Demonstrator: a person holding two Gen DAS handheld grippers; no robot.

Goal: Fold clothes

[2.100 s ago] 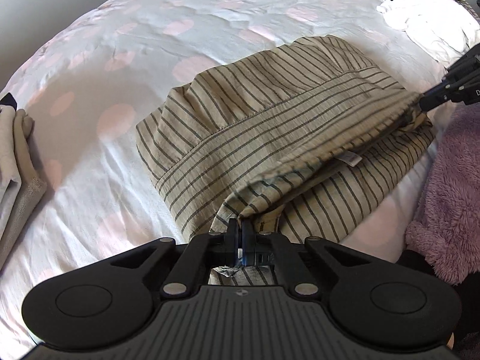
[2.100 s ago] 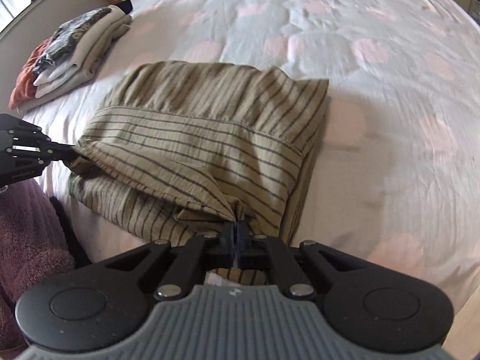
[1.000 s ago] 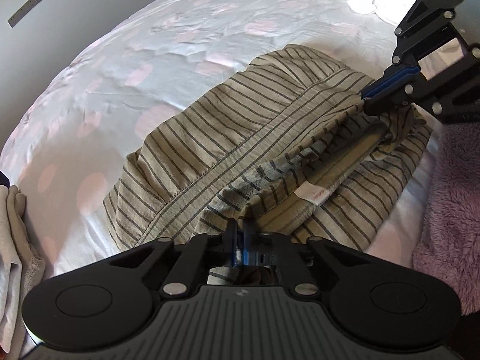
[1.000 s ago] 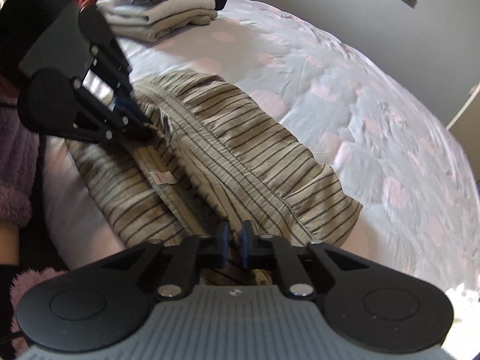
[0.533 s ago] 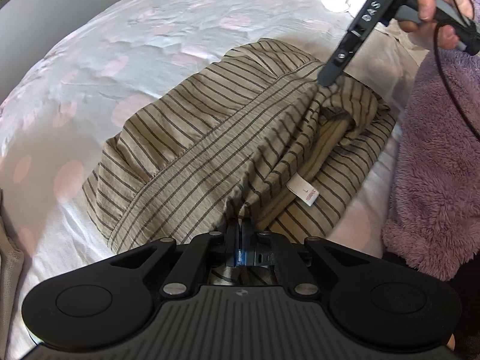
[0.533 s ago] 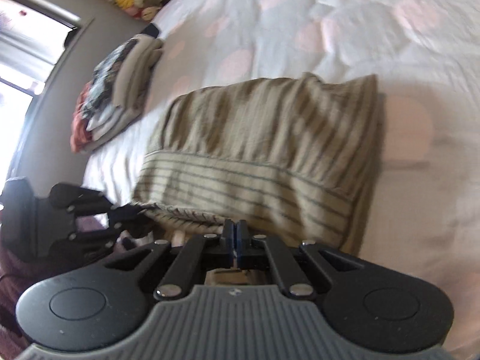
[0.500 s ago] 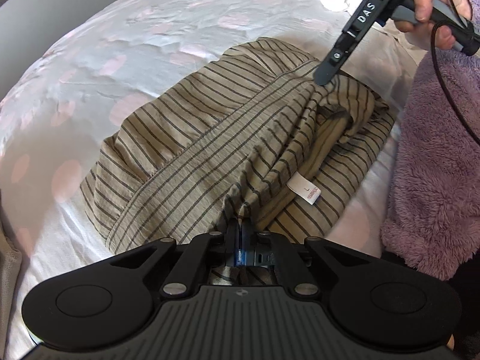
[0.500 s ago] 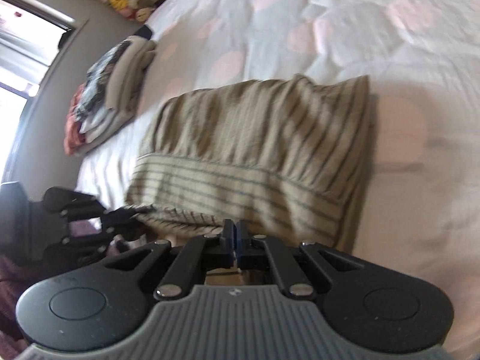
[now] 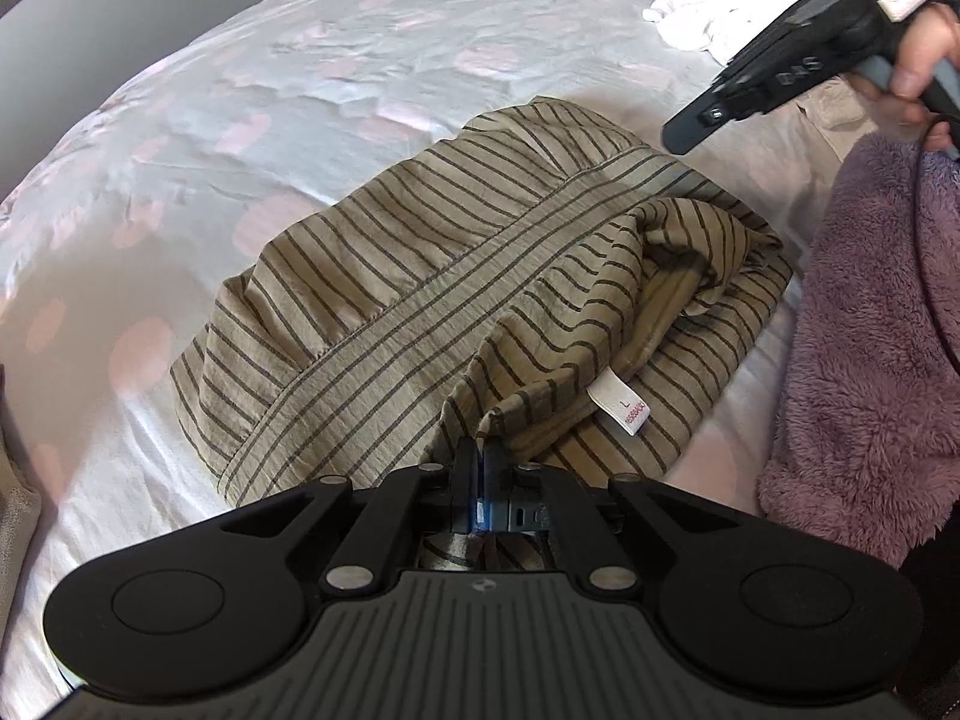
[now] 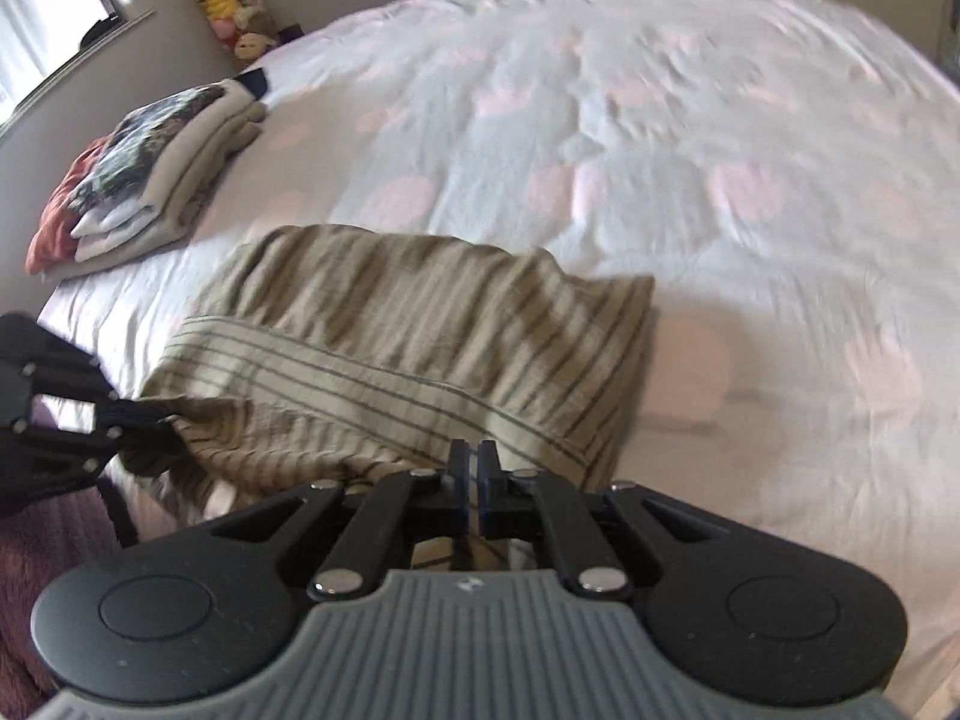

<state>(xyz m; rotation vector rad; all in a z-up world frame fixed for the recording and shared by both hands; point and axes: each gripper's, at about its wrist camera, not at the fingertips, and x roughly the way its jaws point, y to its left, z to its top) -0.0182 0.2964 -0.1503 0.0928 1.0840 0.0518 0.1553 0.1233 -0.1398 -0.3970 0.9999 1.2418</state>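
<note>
Size tag marked "L"

The striped garment is seen to be of thin, crinkled woven cloth, matt, with a smooth white label sewn in, and the bedsheet under it is of soft, matt, lightly creased cotton-like cloth. The left gripper and right gripper are made of matt black plastic with ribbed grey housings and small shiny metal pins. A fluffy, deep-piled purple sleeve is shown beside them.
</note>
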